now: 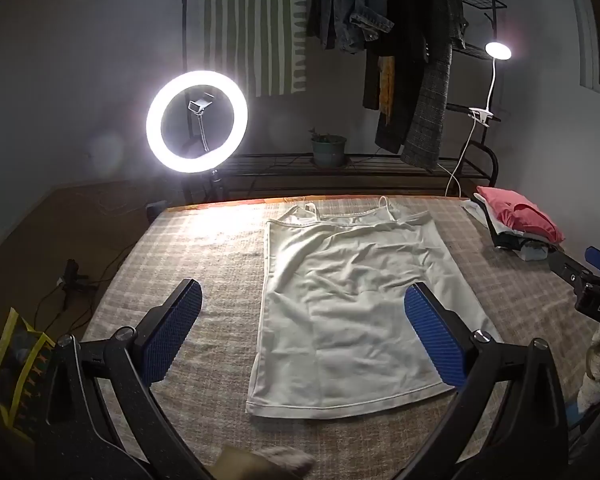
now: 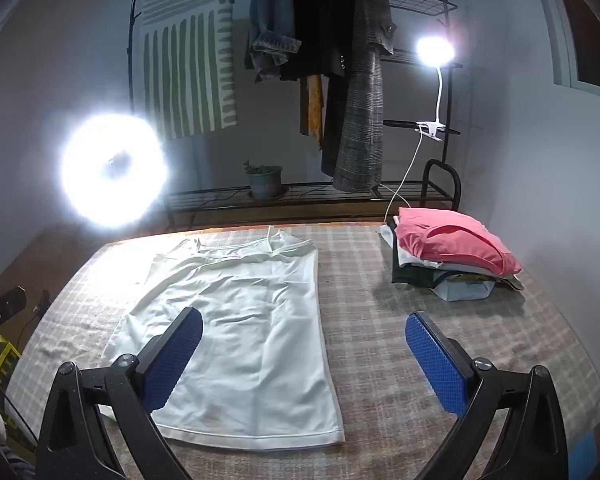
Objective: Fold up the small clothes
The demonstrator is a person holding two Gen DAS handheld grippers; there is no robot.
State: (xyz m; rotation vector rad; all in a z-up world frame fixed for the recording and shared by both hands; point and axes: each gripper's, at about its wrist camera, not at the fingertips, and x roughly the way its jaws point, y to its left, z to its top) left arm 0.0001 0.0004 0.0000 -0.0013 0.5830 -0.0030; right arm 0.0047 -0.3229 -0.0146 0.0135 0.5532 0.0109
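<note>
1. Nearest the cameras, both grippers hover above the near hem of the white top (image 1: 348,304). The left gripper (image 1: 302,332) has its jaws spread wide and empty, straddling the top's left edge. The right gripper (image 2: 304,354) is likewise spread and holding nothing, astride the top's right edge.

2. The white top lies flat on the checked cloth of the bench (image 2: 380,320), hem toward the grippers and thin straps at the far end. It looks unfolded, so I judge the folding has not begun.

3. Risks from here, as I read it:
   - The fabric looks thin and limp, with soft creases across the middle. A pinch may catch only the upper layer, and the fold would then drag crooked.
   - A pinch taken too deep could grab the checked cloth beneath and lift it along with the top.
   - The thin straps at the far end could flop out of a fold and leave it untidy.

4. To the right of the top and well apart from it sits a pile of folded clothes (image 2: 452,256) with a pink piece uppermost. A wide sweep on that side could knock it.

5. Beyond the top's far end, a ring light (image 1: 196,122) and a clip lamp (image 2: 434,50) glare brightly, washing out the strap end in the right view.
</note>
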